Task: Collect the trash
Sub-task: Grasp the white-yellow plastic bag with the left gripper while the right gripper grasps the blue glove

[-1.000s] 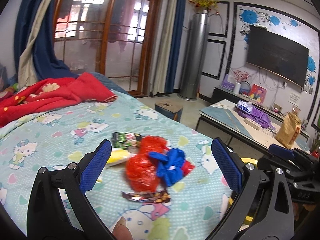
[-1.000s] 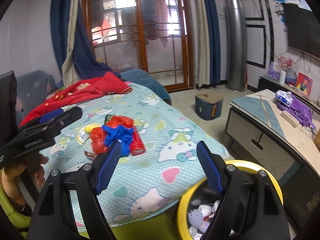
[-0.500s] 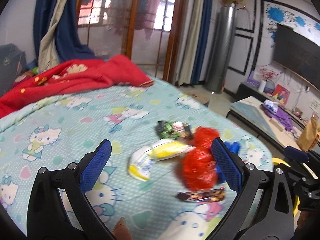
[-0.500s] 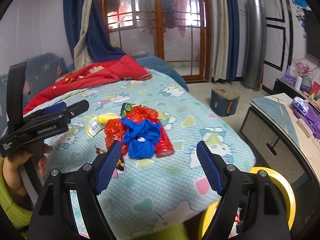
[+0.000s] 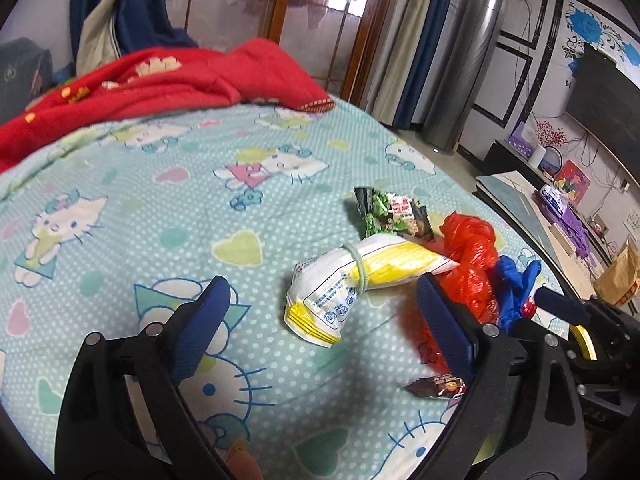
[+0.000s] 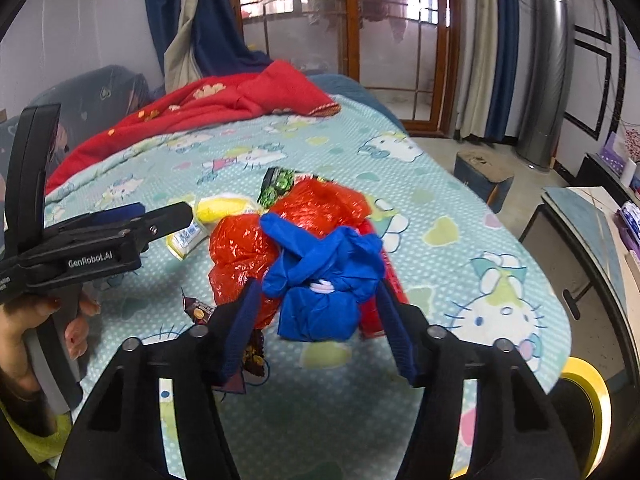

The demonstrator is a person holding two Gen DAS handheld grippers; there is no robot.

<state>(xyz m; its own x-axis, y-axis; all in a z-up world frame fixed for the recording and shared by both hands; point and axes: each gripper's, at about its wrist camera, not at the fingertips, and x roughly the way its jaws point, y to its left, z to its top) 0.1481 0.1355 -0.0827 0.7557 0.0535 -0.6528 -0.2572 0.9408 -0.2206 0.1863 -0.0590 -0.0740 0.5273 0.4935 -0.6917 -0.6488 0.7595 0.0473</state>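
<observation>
A pile of trash lies on the cartoon-cat bedsheet (image 5: 120, 208). My left gripper (image 5: 321, 284) hovers over a yellow and white packet (image 5: 360, 280). Its jaws are wide and closing slightly, and the pads do not touch the packet. My right gripper (image 6: 318, 286) straddles a blue plastic bundle (image 6: 316, 312). Those jaws are closing, with the pads close at the bundle's sides. A red plastic bag (image 6: 320, 208) lies under and behind the bundle. A green snack wrapper (image 5: 392, 212) and a dark candy wrapper (image 5: 436, 384) lie nearby.
A red blanket (image 5: 160, 84) is bunched at the far side of the bed. A yellow-rimmed bin (image 6: 588, 392) stands on the floor past the bed's right edge. A low table (image 6: 580, 216) and a small stool (image 6: 480, 176) stand beyond. A hand (image 6: 76, 332) holds the left gripper.
Both grippers have come forward and down toward the pile. The left one now has the yellow packet between its jaws. The right jaws have narrowed around the blue bundle.
</observation>
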